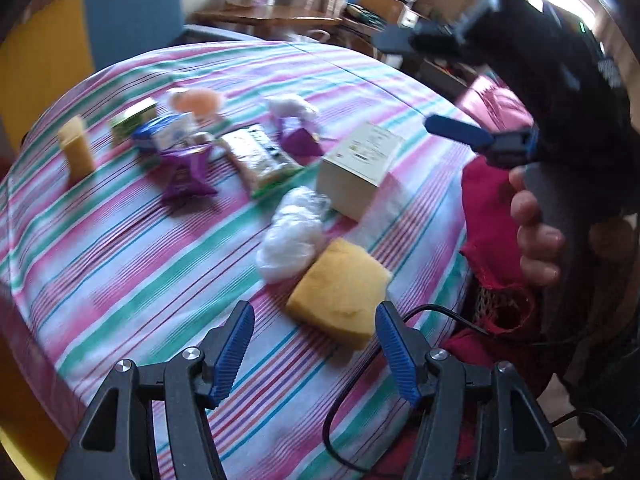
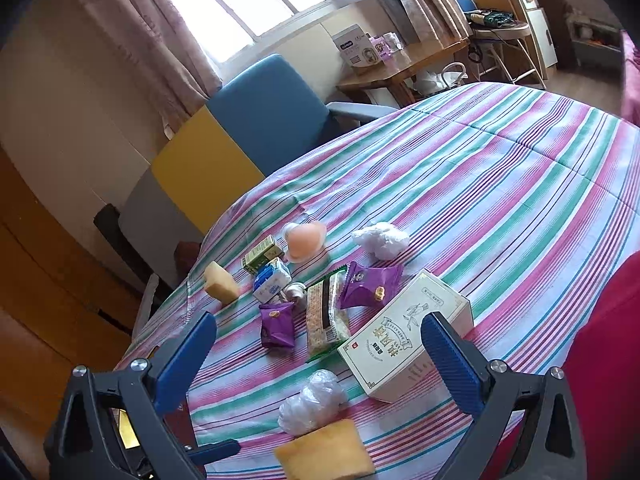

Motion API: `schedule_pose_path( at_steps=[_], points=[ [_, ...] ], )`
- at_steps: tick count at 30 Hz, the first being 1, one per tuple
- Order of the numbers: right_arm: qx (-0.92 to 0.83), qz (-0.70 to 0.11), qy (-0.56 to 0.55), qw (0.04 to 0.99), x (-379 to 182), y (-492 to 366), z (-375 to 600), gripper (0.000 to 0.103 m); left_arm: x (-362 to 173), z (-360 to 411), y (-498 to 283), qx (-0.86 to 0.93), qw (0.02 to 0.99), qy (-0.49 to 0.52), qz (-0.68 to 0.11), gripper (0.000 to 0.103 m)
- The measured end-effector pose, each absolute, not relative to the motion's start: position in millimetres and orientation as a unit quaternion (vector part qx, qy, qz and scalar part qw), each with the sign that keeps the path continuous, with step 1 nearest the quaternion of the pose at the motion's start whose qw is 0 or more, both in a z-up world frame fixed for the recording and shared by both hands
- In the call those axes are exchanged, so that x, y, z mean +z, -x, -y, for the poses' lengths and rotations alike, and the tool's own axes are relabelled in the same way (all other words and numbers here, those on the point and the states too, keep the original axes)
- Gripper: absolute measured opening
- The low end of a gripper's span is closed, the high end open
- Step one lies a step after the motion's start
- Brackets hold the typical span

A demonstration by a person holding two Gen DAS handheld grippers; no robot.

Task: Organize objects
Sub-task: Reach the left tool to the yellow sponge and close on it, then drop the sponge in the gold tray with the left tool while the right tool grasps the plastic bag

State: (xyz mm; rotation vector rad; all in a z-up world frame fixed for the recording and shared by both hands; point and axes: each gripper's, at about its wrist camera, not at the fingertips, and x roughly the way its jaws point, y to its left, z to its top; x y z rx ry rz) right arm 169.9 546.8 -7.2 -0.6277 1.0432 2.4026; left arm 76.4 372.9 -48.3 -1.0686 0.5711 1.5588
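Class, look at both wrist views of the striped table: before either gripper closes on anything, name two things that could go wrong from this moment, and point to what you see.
1. The yellow sponge touches the crumpled plastic bag; the open left gripper, nearest it, might drag the bag along.

2. A black cable trails past the table edge beside the left gripper and could snag.

3. The snacks lie crowded, so the open right gripper may knock a purple packet when reaching for the white box.

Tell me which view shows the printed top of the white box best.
The right wrist view: the white box is sharp there, its printed top facing the camera. In the left wrist view the box is motion-blurred and its print unreadable.
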Motion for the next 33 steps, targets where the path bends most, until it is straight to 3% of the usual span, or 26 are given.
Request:
schedule_pose_path(
  at_steps=[5, 10, 14, 22, 24, 27, 33],
  points=[
    [0.869, -0.381, 0.229, 0.218, -8.6, -168.4, -547.4, 0.103, -71.4, -399.3, -82.5, 0.633, 0.556, 0.454, -0.291, 0.063],
    [0.866, -0.386, 0.232, 0.217, -10.9, -167.7, -549.4, 0.103, -86.4, -411.2, -81.9, 0.621, 0.553, 0.471, -0.294, 0.062],
    [0.862, -0.391, 0.236, 0.219, -12.8, -167.4, -551.4, 0.103, -85.4, -393.8, -72.6, 0.628, 0.560, 0.480, -0.247, 0.057],
    [0.844, -0.403, 0.257, 0.242, -19.4, -166.2, -557.7, 0.103, -62.0, -329.1, -58.0, 0.668, 0.540, 0.483, -0.172, 0.056],
    [0.848, -0.385, 0.271, 0.243, -17.3, -161.5, -553.3, 0.100, -55.6, -317.9, -60.1, 0.679, 0.534, 0.476, -0.163, 0.056],
    [0.861, -0.344, 0.294, 0.234, -12.2, -152.0, -538.1, 0.086, -45.6, -296.2, -52.0, 0.696, 0.524, 0.471, -0.142, 0.056],
    [0.867, -0.260, 0.396, 0.152, -23.5, -109.6, -489.1, 0.083, -21.0, -255.9, -37.1, 0.732, 0.499, 0.454, -0.096, 0.056]
  ],
)
